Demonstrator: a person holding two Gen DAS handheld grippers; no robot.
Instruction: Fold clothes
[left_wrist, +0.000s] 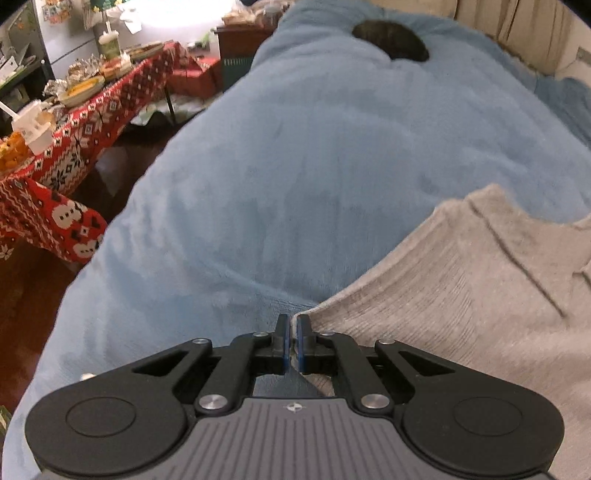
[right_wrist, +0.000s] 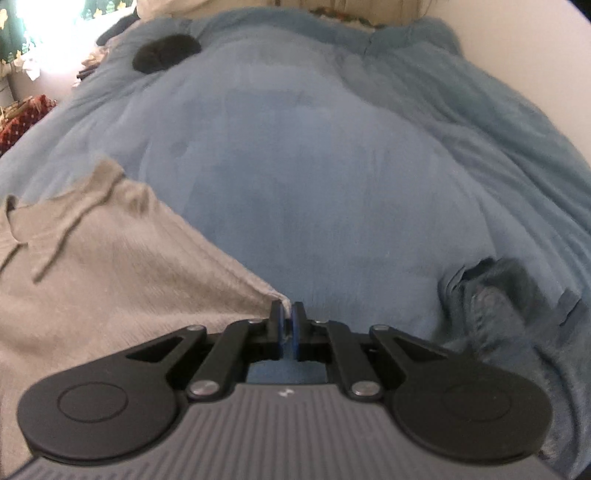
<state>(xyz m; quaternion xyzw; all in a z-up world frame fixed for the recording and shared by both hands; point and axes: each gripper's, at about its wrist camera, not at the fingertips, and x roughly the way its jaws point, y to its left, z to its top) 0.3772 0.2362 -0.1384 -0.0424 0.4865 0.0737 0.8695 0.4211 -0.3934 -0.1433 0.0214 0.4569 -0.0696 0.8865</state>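
The left hand-held gripper (left_wrist: 294, 332) has its blue-padded jaws pinched tight on one corner of a grey ribbed knit sweater (left_wrist: 480, 295), and the cloth fans out to that gripper's right. The right hand-held gripper (right_wrist: 287, 320) is likewise clamped on another corner of the same sweater (right_wrist: 110, 277), which spreads away to its left (so the garment hangs or lies stretched between the two). Both views are a little blurred.

The sweater rests on a plush light-blue blanket (left_wrist: 314, 166) covering the bed, which fills everything ahead of both grippers. Far ahead of the left gripper, on the blanket, sits a small dark, fuzzy oval object (left_wrist: 390, 40); I cannot tell what it is. Just to the right of the right gripper lies a crumpled darker blue fabric (right_wrist: 491, 295), touching the blanket.

Off to the left of the left gripper, well apart from the bed, stands a surface draped in a red, white and black patterned cloth (left_wrist: 92, 122). On it are a shallow bowl holding yellowish food (left_wrist: 81, 88), a white paper cup with a straw (left_wrist: 33, 129) and a tall green cup with a lid and straw (left_wrist: 110, 44); other dishes there are too small to make out.
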